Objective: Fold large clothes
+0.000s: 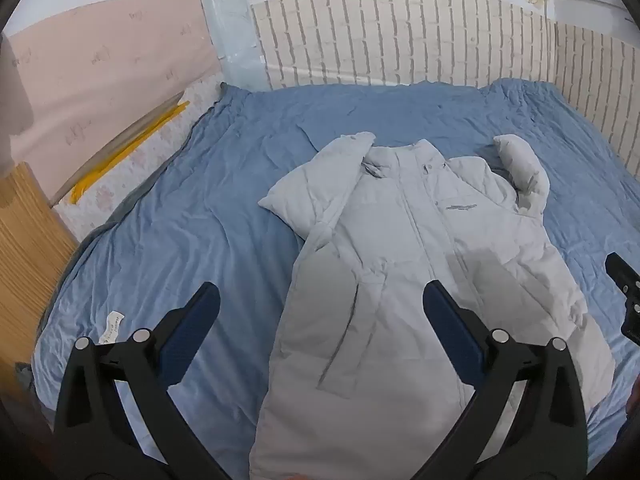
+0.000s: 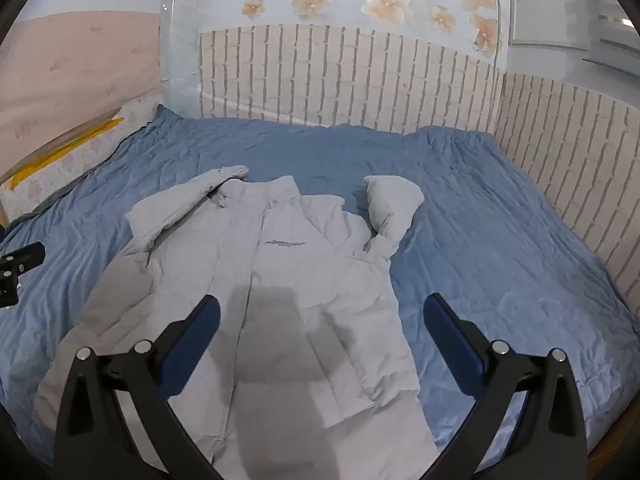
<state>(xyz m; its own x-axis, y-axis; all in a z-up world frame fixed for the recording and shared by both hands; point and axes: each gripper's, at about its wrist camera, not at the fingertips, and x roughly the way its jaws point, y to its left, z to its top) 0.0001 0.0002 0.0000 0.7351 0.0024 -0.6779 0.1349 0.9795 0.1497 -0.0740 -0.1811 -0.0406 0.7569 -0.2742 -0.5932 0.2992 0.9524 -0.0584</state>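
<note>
Both grippers hang above the near end of the bed, tilted down, and neither is touching anything. The left gripper (image 1: 320,300) has its jaws spread wide, nothing between them; in its own view the finger at 7 o'clock sits over bare sheet, the one at 5 o'clock over the coat's lower half. The right gripper (image 2: 320,312) is just as wide and just as empty, with its 7 o'clock finger over the coat front and its 5 o'clock finger over blue cloth. Each gripper catches a sliver of the other at the edge of its picture.

The coat (image 1: 400,240) lies front-up on the blue sheet (image 1: 180,240), hem toward the cameras, collar pointing to 12 o'clock. It is pale grey and puffy, closed down the middle, with a small dark logo (image 2: 284,243) on the chest. A grey shadow falls across its lower front.

Further up, the sleeve (image 1: 316,176) at 11 o'clock is bent up alongside the collar, its cuff reaching the neckline. The other sleeve (image 2: 390,204), at 1 o'clock, curls up beside the shoulder, with its cuff end lifted.

Beyond the coat the sheet runs wrinkled to the brick-pattern padding (image 2: 340,80) lining the wall at 12 and 3 o'clock. Flower decals (image 2: 384,2) dot the wall above it.
</note>
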